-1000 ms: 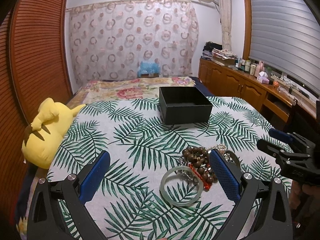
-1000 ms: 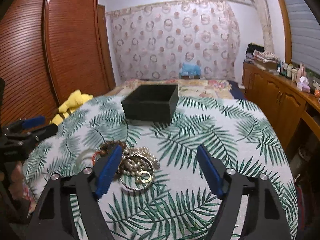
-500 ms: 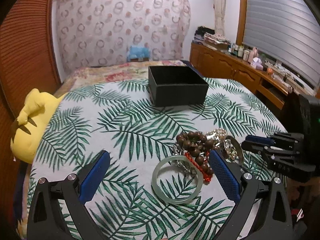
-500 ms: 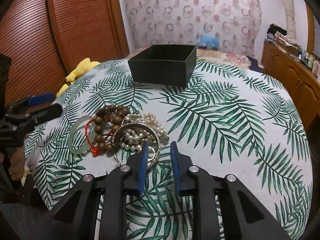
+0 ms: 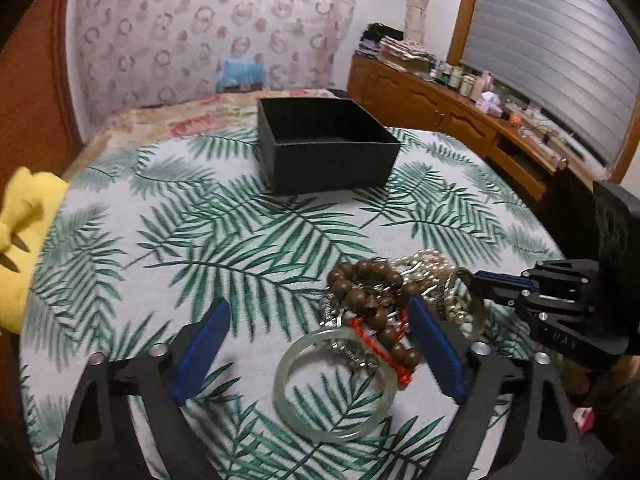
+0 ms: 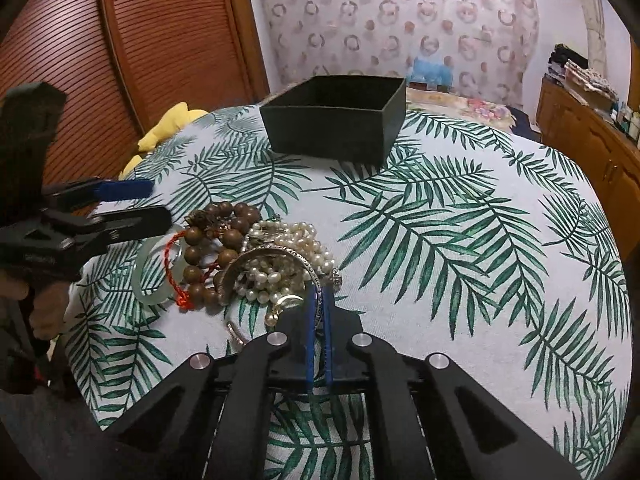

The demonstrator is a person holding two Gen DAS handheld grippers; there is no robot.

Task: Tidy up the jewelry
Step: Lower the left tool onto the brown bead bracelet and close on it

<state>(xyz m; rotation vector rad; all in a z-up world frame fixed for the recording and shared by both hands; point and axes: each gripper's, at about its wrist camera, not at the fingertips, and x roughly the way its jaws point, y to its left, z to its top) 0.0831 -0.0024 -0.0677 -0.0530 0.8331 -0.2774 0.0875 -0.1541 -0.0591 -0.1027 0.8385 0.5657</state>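
Note:
A pile of jewelry lies on the palm-leaf cloth: a pale green jade bangle (image 5: 334, 384), a brown wooden bead bracelet (image 5: 370, 292) with red cord, a pearl strand (image 6: 294, 244) and a silver bangle (image 6: 280, 256). My right gripper (image 6: 319, 300) is shut on the silver bangle's near rim, and it shows in the left wrist view (image 5: 492, 282). My left gripper (image 5: 316, 344) is open, its fingers either side of the jade bangle and beads. An open black box (image 5: 324, 148) stands beyond the pile.
A yellow plush toy (image 5: 24, 240) lies at the left edge of the bed. A wooden cabinet (image 5: 460, 108) with bottles runs along the right wall. A wooden sliding door (image 6: 120, 60) stands to the left.
My right gripper moved down to the pile and closed on the silver bangle. My left gripper came lower and closer over the jade bangle, still open.

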